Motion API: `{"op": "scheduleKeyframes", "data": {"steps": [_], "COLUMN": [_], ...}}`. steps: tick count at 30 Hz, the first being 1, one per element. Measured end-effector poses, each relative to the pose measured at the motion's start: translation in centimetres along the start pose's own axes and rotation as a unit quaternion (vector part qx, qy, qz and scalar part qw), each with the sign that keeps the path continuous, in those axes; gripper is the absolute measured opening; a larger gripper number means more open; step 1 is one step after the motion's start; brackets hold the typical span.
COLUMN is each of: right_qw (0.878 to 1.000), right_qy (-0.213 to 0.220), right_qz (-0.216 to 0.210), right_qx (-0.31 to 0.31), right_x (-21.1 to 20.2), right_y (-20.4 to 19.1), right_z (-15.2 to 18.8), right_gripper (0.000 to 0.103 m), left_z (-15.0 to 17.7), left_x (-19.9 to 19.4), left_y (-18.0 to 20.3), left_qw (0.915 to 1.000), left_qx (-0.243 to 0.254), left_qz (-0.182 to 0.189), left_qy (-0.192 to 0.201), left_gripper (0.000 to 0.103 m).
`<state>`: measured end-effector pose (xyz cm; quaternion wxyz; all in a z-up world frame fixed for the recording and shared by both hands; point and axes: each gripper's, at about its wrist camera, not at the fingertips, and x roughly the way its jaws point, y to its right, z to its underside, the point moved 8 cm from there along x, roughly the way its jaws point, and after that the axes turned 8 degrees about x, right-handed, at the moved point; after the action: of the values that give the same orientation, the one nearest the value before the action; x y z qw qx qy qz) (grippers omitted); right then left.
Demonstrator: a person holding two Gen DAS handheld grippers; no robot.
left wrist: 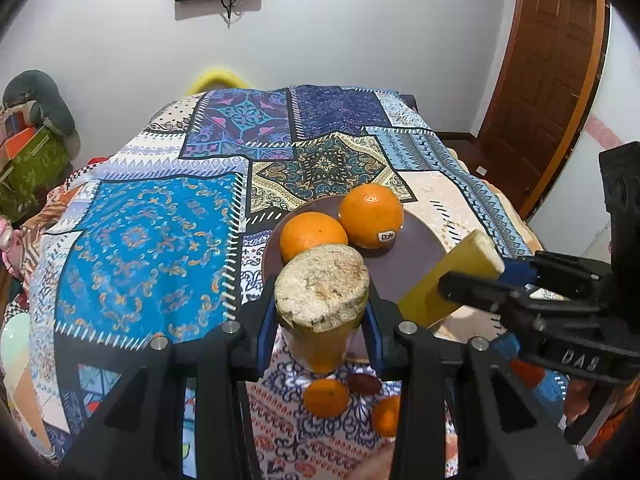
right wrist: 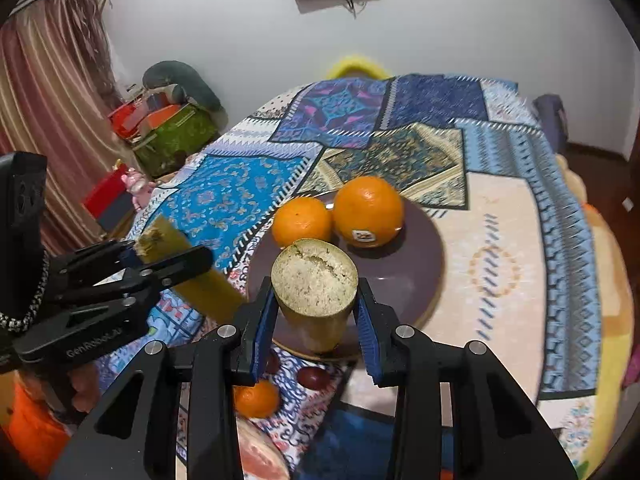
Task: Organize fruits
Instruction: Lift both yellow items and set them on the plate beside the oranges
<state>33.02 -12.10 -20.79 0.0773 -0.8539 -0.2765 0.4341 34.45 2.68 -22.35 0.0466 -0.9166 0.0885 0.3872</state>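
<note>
In the left wrist view we see our left tool [left wrist: 322, 316] at lower centre, its jaws drawn in close on a thick yellow-green stalk piece [left wrist: 322, 298], likely sugarcane. The blue pads [left wrist: 266, 326] press its sides just under the pale, fibrous cut end that faces the camera. At the right of that frame our right tool [left wrist: 486, 276] clamps a second stalk piece [left wrist: 452, 276], which slants up towards the upper right over the plate's edge.

The right wrist view shows the same from the other side: the right tool [right wrist: 316, 316] grips its stalk piece [right wrist: 315, 292] at lower centre, narrowly open with pads on both sides, and the left tool [right wrist: 160, 254] at the left holds the other piece [right wrist: 188, 268].

Both pieces hang above the near rim of a dark purple plate [left wrist: 416, 256], which lies on a patterned cloth [left wrist: 152, 240]. On the plate, two oranges [left wrist: 370, 216] sit touching, the right one bearing a small sticker. Lower in the frame, smaller orange fruits [left wrist: 326, 398] and a dark red fruit [left wrist: 364, 384] rest on the cloth, near the plate.
</note>
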Motion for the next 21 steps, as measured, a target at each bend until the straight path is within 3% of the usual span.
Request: {"op": "scheduleKeyframes", "data": {"steps": [8,12,21], "right_qw": [1.000,0.999,0.999], "right_qy": [-0.008,-0.009,0.002], "right_qz": [-0.004,-0.014,0.016], "right_qx": [0.009,0.030,0.029], "right_x": [1.7,2.0,2.9], "right_y": [1.4,2.5,4.1], "right_z": [-1.1,-1.8,-2.5], "right_gripper": [0.034,0.035,0.039], "left_z": [-1.0,-1.3,-2.8], "left_x": [3.1,4.7,6.3], "left_y": [0.4,1.1,2.3], "left_qw": [0.9999,0.9993,0.9997], "left_qx": [0.002,-0.008,0.018], "left_qz": [0.008,0.031,0.013], "left_qy": [-0.010,-0.020,-0.011], "left_gripper": [0.037,0.038,0.038]}}
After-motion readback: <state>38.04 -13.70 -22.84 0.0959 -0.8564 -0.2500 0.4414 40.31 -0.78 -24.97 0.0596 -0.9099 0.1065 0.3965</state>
